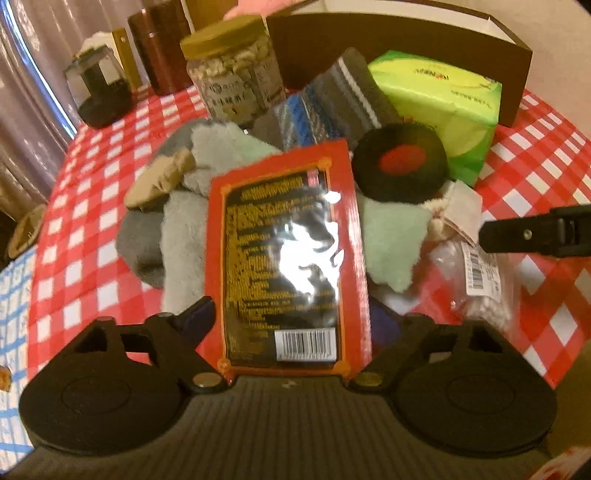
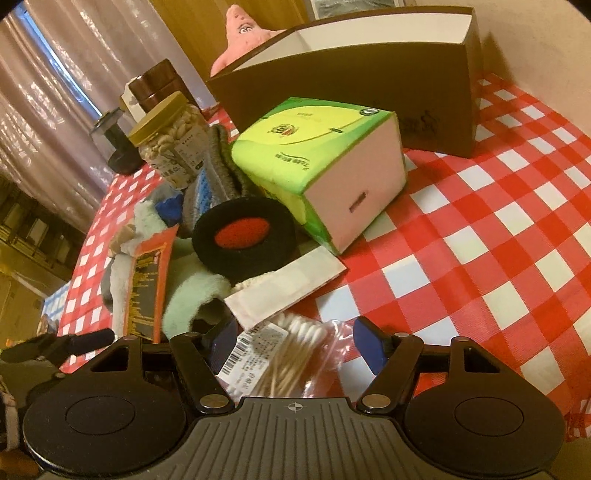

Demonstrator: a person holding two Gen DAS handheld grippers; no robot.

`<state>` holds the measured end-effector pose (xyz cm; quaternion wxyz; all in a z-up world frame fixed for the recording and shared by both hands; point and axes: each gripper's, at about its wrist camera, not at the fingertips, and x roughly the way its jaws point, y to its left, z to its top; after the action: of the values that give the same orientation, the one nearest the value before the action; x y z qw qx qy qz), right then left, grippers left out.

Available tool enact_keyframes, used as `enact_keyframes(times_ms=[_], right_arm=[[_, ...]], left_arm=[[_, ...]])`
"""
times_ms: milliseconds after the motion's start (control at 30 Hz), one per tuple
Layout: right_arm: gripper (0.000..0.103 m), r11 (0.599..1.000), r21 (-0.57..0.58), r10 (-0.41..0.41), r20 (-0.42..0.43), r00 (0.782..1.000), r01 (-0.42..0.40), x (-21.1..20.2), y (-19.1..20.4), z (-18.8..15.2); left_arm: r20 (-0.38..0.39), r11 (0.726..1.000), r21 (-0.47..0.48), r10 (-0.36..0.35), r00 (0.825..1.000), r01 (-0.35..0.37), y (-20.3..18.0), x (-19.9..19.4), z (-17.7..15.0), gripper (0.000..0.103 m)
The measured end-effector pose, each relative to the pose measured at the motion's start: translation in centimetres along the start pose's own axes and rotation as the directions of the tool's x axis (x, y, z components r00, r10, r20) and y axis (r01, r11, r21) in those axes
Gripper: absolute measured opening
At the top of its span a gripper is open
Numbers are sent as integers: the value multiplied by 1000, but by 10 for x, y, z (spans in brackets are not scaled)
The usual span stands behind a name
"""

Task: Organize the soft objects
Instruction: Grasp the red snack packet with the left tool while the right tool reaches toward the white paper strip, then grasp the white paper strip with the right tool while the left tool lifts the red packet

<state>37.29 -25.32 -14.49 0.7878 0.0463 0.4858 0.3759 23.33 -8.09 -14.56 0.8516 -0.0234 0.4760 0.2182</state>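
Soft objects lie heaped in the middle of the checked tablecloth [image 2: 480,229]: a pale green plush [image 1: 391,236], a grey striped sock [image 1: 347,88], a black-and-red round cushion [image 1: 400,162] and a green tissue pack [image 2: 321,162], with the open brown box [image 2: 369,85] standing just behind them. The left gripper [image 1: 291,321] has its jaws spread wide on either side of a red snack packet [image 1: 288,254]; whether its pads press the packet's edges I cannot tell, since the packet hides them. The right gripper [image 2: 299,343] also stands open, its blue pads clear of the bag of cotton swabs [image 2: 280,354] that lies between them. To do this step well, I judge each hand should close squarely across the narrow width of its item and lift straight up, so the slippery film does not slide out and the plush beneath is not dragged along; the stiff packet and the swabs are best cleared aside before the soft things go into the box. The left wrist view alone shows the packet's full face and barcode, and the right gripper's fingertip [image 1: 517,236] reaching in from the side. The right wrist view alone shows the box's white inner wall, a pink plush [image 2: 240,33] behind it, the swab bag's contents and the tissue pack's end face.
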Motion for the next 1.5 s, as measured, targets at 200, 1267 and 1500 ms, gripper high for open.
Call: enact_keyframes(times_ms=[200,1267,1500], right_arm=[[70,1000,18,13,-16,1000,-13,2,-9,2],[70,982,172,-89,52,995,79,9,15,13],[61,967,232,-113,15,994,106,30,21,20]], left_arm=[[34,999,40,30,999,-32,9,-15,11,66],[79,980,171,-118,990,103,85,-33,41,2],[96,976,184,-135,986,116,92,-30,51,2]])
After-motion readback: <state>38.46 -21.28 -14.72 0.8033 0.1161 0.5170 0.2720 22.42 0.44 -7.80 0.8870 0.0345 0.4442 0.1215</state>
